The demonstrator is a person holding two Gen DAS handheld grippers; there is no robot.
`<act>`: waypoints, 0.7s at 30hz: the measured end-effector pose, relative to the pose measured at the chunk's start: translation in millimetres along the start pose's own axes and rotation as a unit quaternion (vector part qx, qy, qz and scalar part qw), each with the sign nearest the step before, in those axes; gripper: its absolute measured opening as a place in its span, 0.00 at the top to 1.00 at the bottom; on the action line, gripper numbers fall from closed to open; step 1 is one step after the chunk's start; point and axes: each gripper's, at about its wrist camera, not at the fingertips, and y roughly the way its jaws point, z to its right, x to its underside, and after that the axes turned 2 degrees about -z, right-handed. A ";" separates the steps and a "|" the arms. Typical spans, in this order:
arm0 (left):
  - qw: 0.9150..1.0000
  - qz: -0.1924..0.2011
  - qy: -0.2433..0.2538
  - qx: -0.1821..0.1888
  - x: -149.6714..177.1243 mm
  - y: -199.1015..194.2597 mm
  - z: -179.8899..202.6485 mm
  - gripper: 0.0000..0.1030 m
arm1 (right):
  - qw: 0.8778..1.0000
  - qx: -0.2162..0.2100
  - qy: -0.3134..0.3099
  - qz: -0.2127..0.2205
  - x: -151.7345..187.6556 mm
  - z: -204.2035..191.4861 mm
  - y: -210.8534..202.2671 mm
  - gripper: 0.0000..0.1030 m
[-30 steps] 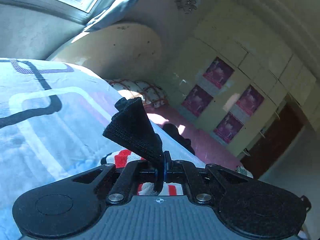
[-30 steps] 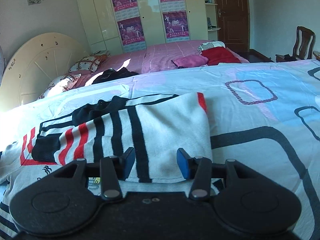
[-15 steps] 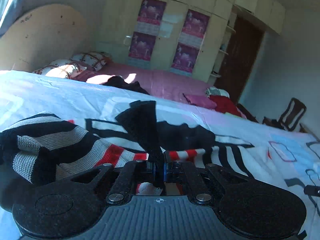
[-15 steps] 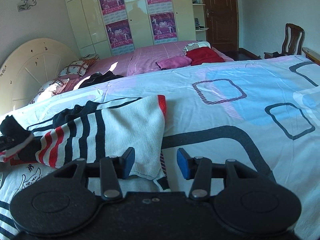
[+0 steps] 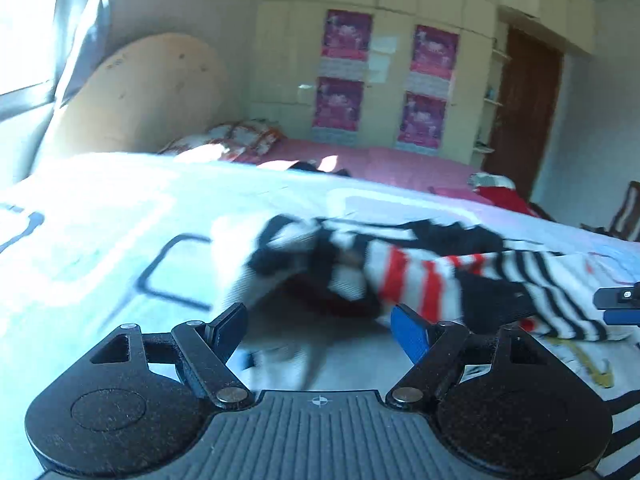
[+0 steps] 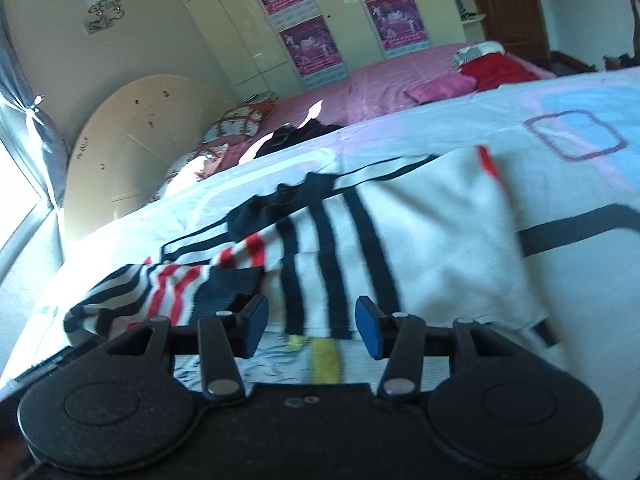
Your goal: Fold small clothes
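Observation:
A small knit sweater with black, white and red stripes lies on the patterned bedsheet; its sleeve is folded across the body. My left gripper is open and empty, just short of the sweater's near edge. In the right wrist view the sweater lies spread flat, its black-cuffed sleeve at the left. My right gripper is open and empty over the sweater's near hem. A white printed garment lies under the sweater.
A second bed with a pink cover stands behind, with red and pink clothes, a black garment and pillows. A wardrobe with posters and a brown door line the far wall.
My left gripper has let go of the black sleeve cuff and opened; the sleeve now lies across the sweater. My right gripper stayed open and shifted back over the hem.

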 end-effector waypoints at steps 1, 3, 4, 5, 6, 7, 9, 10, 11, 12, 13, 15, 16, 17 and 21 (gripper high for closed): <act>1.000 -0.010 -0.016 -0.009 1.6 4.2 -14.8 0.24 | 1.000 -0.013 0.008 -0.008 1.4 -6.1 9.8 0.53; 0.999 -0.018 -0.021 -0.024 3.2 11.9 -33.3 0.24 | 0.999 -0.026 0.009 -0.022 6.0 -23.8 30.4 0.53; 0.999 -0.023 -0.021 -0.023 2.5 18.2 -38.8 0.24 | 0.999 -0.025 0.009 -0.026 7.1 -29.7 38.0 0.55; 0.999 -0.026 -0.024 -0.019 2.2 23.4 -41.0 0.24 | 0.999 -0.028 0.012 -0.031 8.8 -36.2 45.3 0.56; 0.999 -0.028 -0.025 -0.018 2.8 24.2 -43.2 0.24 | 0.999 -0.032 0.018 -0.034 9.7 -40.0 50.9 0.58; 0.999 -0.030 -0.021 -0.017 4.4 29.6 -44.2 0.24 | 0.999 -0.031 0.024 -0.035 10.5 -42.4 55.7 0.61; 0.999 -0.033 -0.015 -0.020 5.5 37.2 -46.3 0.24 | 0.999 -0.012 0.023 -0.040 11.0 -47.2 64.6 0.71; 0.999 -0.035 -0.017 -0.019 4.8 43.0 -47.9 0.24 | 0.999 -0.003 0.020 -0.040 10.4 -50.0 67.0 0.79; 0.999 -0.037 -0.019 -0.017 4.7 47.2 -50.8 0.24 | 0.999 0.005 0.012 -0.037 9.7 -52.4 69.8 0.82; 0.999 -0.038 -0.020 -0.015 3.1 51.7 -51.9 0.24 | 0.999 0.014 0.002 -0.034 8.5 -55.7 70.7 0.85; 0.999 -0.040 -0.021 -0.010 1.4 53.5 -52.9 0.24 | 0.999 0.022 -0.011 -0.030 6.9 -59.0 70.4 0.89; 0.999 -0.037 -0.024 0.002 -2.3 59.0 -48.8 0.24 | 0.999 0.027 -0.036 -0.016 2.2 -66.2 66.8 0.92; 0.999 -0.036 -0.027 0.007 -3.5 61.0 -46.1 0.24 | 0.998 0.029 -0.047 -0.009 -0.1 -70.4 64.4 0.92; 0.999 -0.036 -0.025 0.010 -3.7 61.6 -44.9 0.24 | 0.998 0.032 -0.060 0.000 -2.7 -74.7 61.4 0.92; 0.999 -0.031 -0.024 0.012 -6.4 65.5 -38.8 0.24 | 0.994 0.030 -0.106 0.028 -12.9 -88.7 48.2 0.93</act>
